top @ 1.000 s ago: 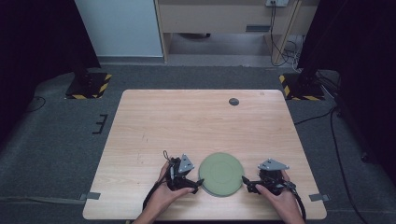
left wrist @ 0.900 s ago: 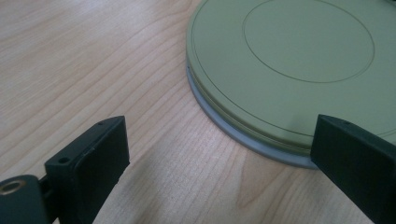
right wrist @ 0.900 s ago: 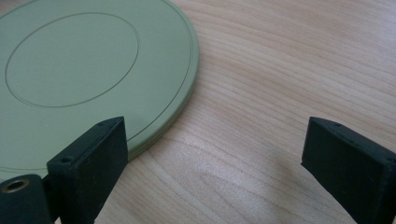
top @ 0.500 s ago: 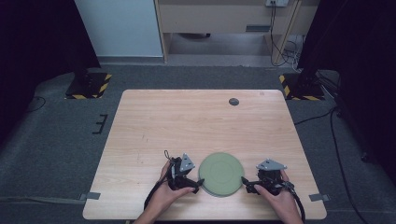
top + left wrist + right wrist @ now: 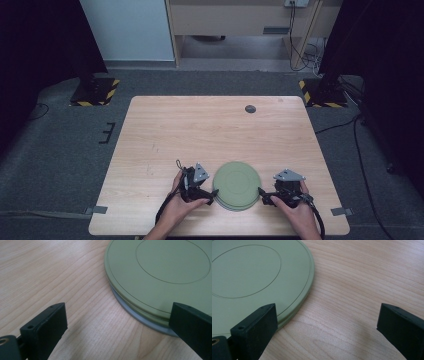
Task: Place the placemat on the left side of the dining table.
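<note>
A green plate (image 5: 236, 184) lies on top of a small stack near the table's front edge, with a grey plate (image 5: 140, 317) under it. My left gripper (image 5: 214, 193) rests at the stack's left side. In the left gripper view it (image 5: 118, 312) stands open, one jaw over the rim of the green plate (image 5: 160, 272). My right gripper (image 5: 261, 193) sits at the stack's right side. Its jaws (image 5: 328, 312) have just been opening and stand wide apart, pressing on nothing, with the edge of the green plate (image 5: 249, 272) and bare wood between them.
The wooden table (image 5: 200, 135) stretches away behind the plates, with a small dark round disc (image 5: 250, 108) near its far edge. On the floor beyond stand two black posts on striped bases (image 5: 95, 92) (image 5: 320, 95), with cables at the right.
</note>
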Available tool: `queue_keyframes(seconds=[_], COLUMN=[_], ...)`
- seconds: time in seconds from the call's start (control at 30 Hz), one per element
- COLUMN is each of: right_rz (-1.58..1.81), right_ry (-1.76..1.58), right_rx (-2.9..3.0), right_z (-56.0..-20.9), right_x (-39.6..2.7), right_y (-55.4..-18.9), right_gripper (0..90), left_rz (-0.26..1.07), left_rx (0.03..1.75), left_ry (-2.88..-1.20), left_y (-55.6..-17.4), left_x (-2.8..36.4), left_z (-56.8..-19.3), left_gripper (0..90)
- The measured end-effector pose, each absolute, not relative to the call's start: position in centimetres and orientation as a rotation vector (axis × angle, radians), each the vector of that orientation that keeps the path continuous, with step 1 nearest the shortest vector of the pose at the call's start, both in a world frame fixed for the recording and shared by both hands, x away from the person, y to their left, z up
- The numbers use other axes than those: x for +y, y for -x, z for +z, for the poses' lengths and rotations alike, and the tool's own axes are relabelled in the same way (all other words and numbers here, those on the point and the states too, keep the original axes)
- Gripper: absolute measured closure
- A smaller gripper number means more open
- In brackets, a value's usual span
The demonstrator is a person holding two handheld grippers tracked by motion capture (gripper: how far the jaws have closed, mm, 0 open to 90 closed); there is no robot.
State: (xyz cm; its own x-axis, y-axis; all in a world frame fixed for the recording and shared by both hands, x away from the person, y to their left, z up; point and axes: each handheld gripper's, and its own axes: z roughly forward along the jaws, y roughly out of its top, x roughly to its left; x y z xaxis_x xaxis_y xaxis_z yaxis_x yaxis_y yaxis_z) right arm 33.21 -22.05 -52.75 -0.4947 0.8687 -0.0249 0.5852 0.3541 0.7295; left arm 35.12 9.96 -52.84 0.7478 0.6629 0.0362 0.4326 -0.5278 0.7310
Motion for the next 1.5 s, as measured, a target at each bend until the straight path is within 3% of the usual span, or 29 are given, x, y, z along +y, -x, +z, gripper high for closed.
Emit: queue_keyframes(seconds=[0.63, 1.5], right_rz=[0.951, 0.946], right_ry=[-1.28, -1.274], right_rx=[2.171, 2.197], right_z=[-52.81, -52.85], right_x=[-21.83, -21.64], right_y=[-33.4, -33.24], right_gripper=[6.4, 3.9], left_rz=[0.392, 0.391], left_rx=[0.84, 0.826], left_ry=[-2.177, -2.179], left_y=[-35.47, -35.3], left_x=[10.23, 9.9], left_z=[-53.0, -52.96], left_gripper=[3.3, 3.2])
